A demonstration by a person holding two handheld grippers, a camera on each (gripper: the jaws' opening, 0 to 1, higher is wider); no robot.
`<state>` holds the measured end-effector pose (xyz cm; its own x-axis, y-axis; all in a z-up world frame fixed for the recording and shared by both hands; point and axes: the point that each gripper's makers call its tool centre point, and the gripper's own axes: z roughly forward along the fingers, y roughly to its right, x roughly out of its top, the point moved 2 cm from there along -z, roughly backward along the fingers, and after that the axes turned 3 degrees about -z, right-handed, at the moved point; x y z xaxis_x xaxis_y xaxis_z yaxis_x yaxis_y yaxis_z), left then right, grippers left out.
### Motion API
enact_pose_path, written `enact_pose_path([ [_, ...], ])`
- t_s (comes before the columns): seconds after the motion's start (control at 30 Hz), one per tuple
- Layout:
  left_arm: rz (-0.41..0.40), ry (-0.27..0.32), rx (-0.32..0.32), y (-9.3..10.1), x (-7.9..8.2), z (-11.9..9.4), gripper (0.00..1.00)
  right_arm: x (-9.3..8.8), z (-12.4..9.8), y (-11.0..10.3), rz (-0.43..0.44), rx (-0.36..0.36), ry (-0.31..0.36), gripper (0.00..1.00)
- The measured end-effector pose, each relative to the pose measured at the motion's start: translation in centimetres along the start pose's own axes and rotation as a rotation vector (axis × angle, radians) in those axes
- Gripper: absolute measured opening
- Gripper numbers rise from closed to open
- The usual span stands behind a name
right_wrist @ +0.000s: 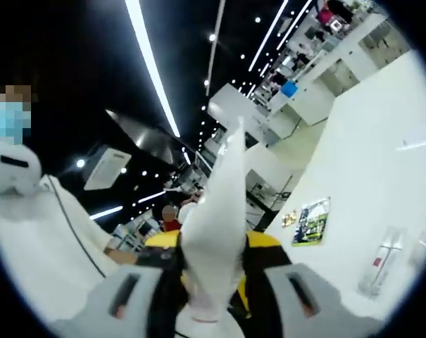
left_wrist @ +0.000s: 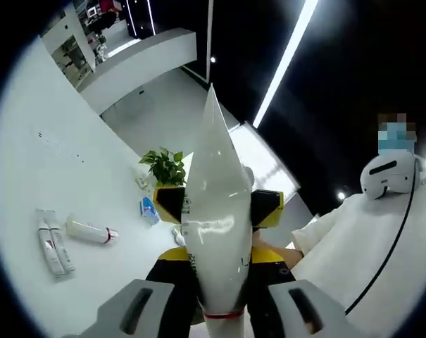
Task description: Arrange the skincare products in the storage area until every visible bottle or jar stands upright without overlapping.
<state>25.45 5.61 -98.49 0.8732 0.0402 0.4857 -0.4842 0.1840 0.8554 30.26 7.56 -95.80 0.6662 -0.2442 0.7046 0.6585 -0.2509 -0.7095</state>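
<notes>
Left gripper (left_wrist: 216, 296) closed on a white tube (left_wrist: 216, 218), held between the yellow-and-black fingers (left_wrist: 172, 204) with the flat crimped end pointing away from the camera and a red band near the bottom of the view. Right gripper (right_wrist: 211, 289) also closed on a white tube (right_wrist: 216, 225), tapering to a thin edge far from the camera, squeezed between the yellow and black fingers (right_wrist: 258, 267). Cannot tell whether one tube held from both ends or two separate ones. In the left gripper view, on the white table (left_wrist: 29, 183): two slim white tubes (left_wrist: 52, 243) lying side by side and touching, and near them, a little apart, a white bottle with red band (left_wrist: 91, 231) lying on its side. Further along the table, a small blue item (left_wrist: 148, 210) and a green potted plant (left_wrist: 165, 167), partly behind the held tube. At the right of that view, a person in white clothing (left_wrist: 367, 246) with a black cable across it. In the right gripper view, a clear bottle (right_wrist: 381, 267) standing on the white table (right_wrist: 367, 155), and a small green printed card (right_wrist: 310, 222) near it; the same person in white clothing at the left. Bright strip lights (right_wrist: 153, 67) on a dark ceiling in both views.
</notes>
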Motion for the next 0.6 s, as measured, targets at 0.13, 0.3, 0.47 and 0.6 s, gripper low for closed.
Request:
enact_pose_path([
  [0.13, -0.012, 0.018, -0.006, -0.2, -0.2, -0.2, 0.26, -0.4, 0.2, 0.1, -0.004, -0.014, -0.006, 0.29],
  [0.3, -0.020, 0.045, -0.007, -0.7, 0.2, -0.3, 0.24, -0.3, 0.3, 0.7, -0.015, -0.042, -0.010, 0.16],
  [0.47, 0.002, 0.080, 0.001, -0.7, 1.1, -0.8, 0.24, 0.3, 0.4, 0.3, -0.048, -0.043, 0.009, 0.15],
  [0.6, 0.042, 0.096, 0.032, -1.0, 1.7, -2.0, 0.25, 0.6, 0.2, 0.5, -0.096, -0.069, 0.022, 0.14],
])
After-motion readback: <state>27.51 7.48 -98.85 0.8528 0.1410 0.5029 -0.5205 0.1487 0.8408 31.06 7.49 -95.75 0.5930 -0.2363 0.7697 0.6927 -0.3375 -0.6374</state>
